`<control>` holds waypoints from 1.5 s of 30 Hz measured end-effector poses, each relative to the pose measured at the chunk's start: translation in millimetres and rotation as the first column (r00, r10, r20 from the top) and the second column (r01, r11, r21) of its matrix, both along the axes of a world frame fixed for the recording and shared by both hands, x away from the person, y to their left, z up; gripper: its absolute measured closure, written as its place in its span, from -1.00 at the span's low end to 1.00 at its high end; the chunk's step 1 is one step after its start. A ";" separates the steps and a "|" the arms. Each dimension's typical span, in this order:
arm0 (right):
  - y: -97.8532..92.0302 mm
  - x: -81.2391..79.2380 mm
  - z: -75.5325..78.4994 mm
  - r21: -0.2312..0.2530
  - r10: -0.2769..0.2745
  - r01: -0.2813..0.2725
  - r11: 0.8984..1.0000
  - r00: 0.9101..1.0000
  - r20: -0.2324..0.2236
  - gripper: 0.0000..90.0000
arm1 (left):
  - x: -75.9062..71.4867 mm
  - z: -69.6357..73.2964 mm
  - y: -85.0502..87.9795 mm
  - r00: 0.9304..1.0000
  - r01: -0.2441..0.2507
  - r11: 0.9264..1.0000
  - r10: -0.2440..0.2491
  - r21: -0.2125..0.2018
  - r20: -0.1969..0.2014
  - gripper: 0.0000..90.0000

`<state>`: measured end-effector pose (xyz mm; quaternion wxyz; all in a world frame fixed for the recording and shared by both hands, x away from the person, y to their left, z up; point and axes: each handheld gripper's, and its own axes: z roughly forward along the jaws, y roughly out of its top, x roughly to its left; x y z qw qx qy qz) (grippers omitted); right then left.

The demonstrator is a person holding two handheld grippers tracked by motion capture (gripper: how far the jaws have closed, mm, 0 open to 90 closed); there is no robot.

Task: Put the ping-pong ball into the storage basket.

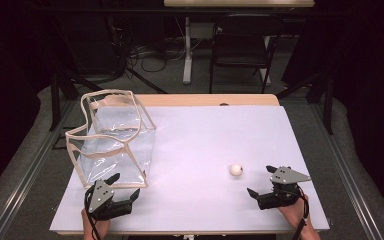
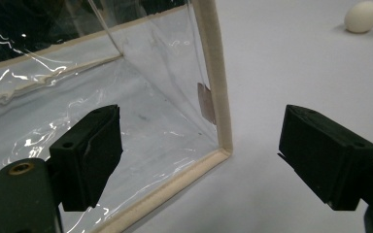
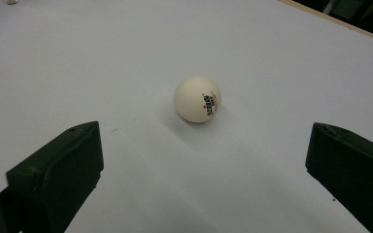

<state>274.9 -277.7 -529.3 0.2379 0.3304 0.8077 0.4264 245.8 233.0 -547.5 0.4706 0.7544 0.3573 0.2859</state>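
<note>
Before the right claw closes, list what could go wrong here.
1. The ball lies free on the smooth white sheet, ahead of the open right claw, so an off-centre pinch could send it rolling.
2. The clear bag looks limp; the left claw, straddling its corner edge, might tip or crumple it.

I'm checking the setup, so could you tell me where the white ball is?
In the high view the white ball lies on the table's right half, just ahead-left of the open right gripper.
</note>
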 end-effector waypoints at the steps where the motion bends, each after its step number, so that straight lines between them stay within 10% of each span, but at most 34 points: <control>1: 0.9 0.9 0.7 -0.005 0.003 -0.003 1.000 1.000 -0.004 -1.00 | -0.2 0.2 -0.3 1.000 0.002 1.000 -0.002 0.001 0.002 -0.65; 45: 39.1 47.9 25.5 -0.097 0.008 -0.018 0.995 0.995 -0.104 -1.00 | 2.5 -1.3 -3.8 1.000 0.005 1.000 -0.004 0.028 -0.011 -0.65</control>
